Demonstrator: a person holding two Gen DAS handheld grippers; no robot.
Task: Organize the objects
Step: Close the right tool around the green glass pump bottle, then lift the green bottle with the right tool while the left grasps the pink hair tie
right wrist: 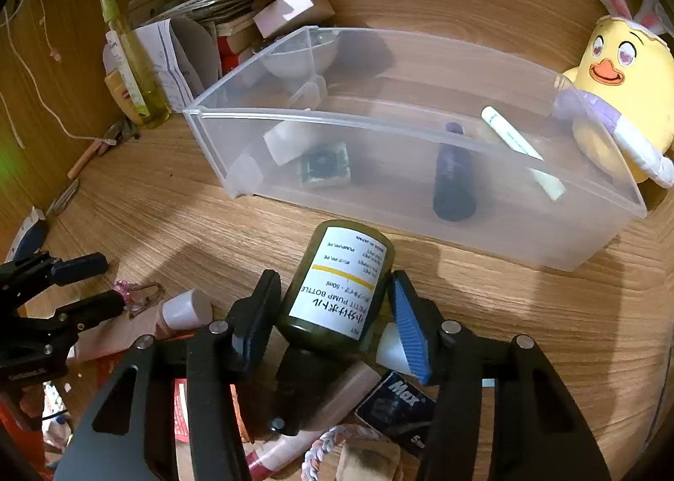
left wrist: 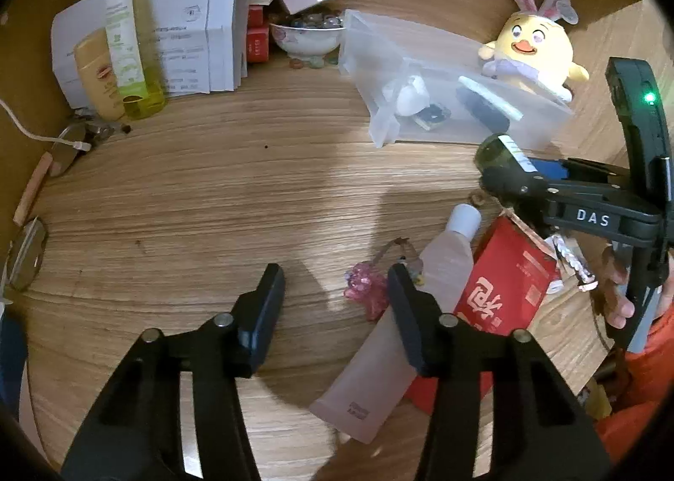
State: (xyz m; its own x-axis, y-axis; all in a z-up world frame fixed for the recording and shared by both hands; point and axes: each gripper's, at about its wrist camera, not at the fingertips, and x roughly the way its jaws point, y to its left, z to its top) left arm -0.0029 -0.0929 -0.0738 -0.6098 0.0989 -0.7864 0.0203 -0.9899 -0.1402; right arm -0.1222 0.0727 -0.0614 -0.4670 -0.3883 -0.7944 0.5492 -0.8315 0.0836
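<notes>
My right gripper is shut on a dark green pump bottle with a white label, held above the wooden table in front of a clear plastic bin. The bin holds a dark tube, a white pen, a small square item and a white object. In the left wrist view the bottle and right gripper sit right of centre. My left gripper is open and empty, above a pink translucent tube, a pink charm and a red box.
A yellow chick plush sits right of the bin. At the back left stand a yellow-green spray bottle, papers, a bowl of stones and small boxes. Below my right gripper lie a dark "Max" box and other clutter.
</notes>
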